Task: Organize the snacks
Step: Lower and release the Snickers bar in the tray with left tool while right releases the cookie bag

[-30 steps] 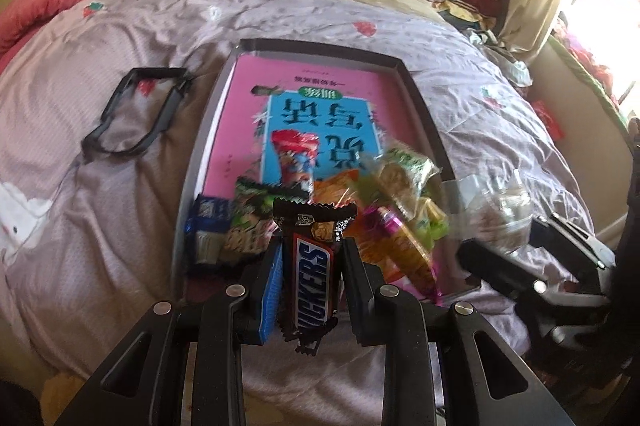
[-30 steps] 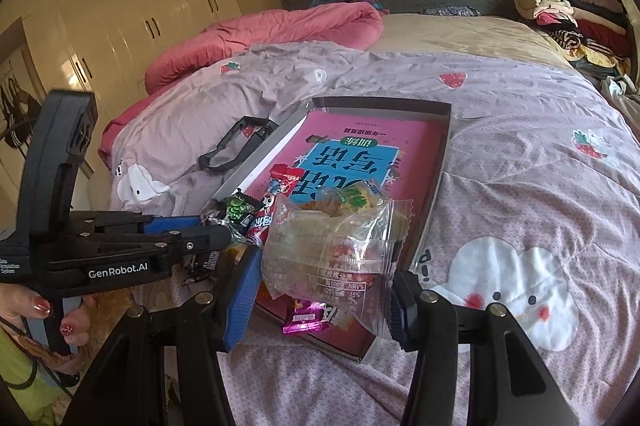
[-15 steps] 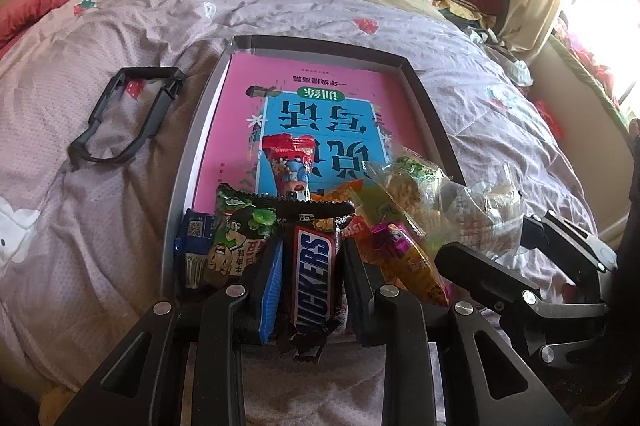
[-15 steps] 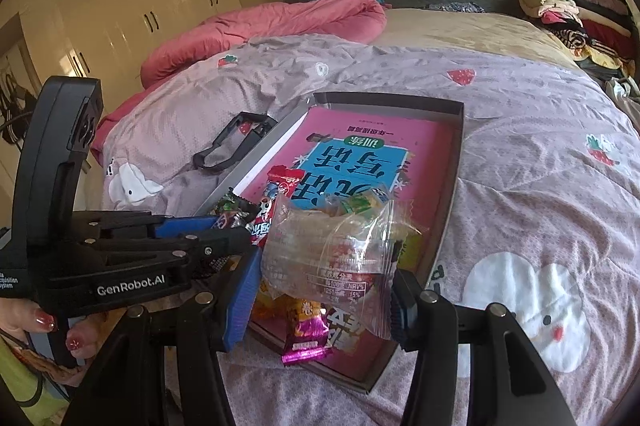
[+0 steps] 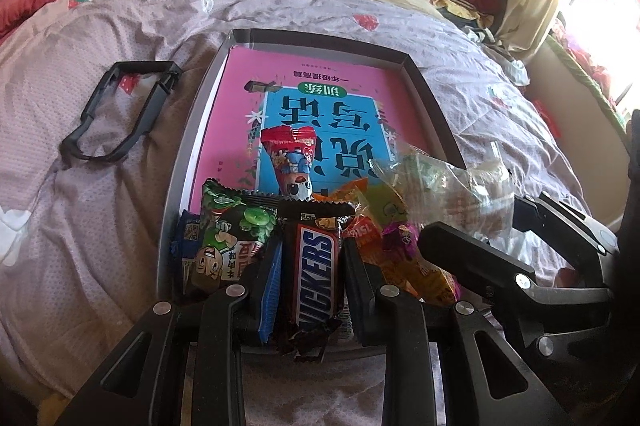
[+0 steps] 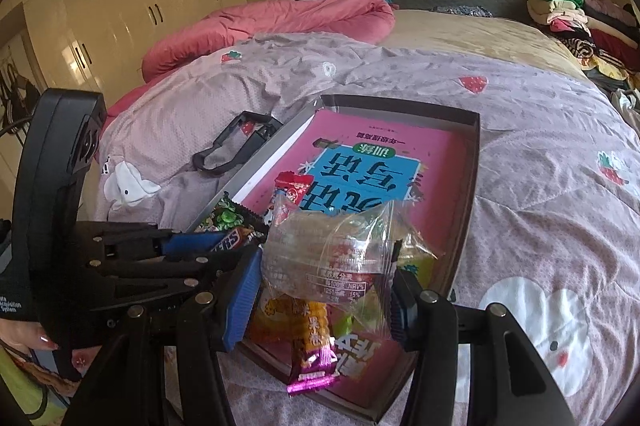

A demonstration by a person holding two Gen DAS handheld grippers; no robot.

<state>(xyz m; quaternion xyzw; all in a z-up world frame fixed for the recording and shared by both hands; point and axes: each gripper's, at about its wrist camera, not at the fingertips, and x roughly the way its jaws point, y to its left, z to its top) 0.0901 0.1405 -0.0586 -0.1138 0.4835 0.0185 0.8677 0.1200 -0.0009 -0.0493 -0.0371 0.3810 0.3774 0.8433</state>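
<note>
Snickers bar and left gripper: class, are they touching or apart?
Touching. The left wrist view shows the left gripper shut on the Snickers bar, one finger pressed against each side of the wrapper.

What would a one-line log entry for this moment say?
left gripper: shut on Snickers bar | right gripper: shut on clear snack bag | both over tray

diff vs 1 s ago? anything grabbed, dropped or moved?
The right tool carried its clear snack bag in over the tray's snack pile. Nothing grabbed or let go: the left tool still clamps the Snickers bar, and the pile is unchanged.
</note>
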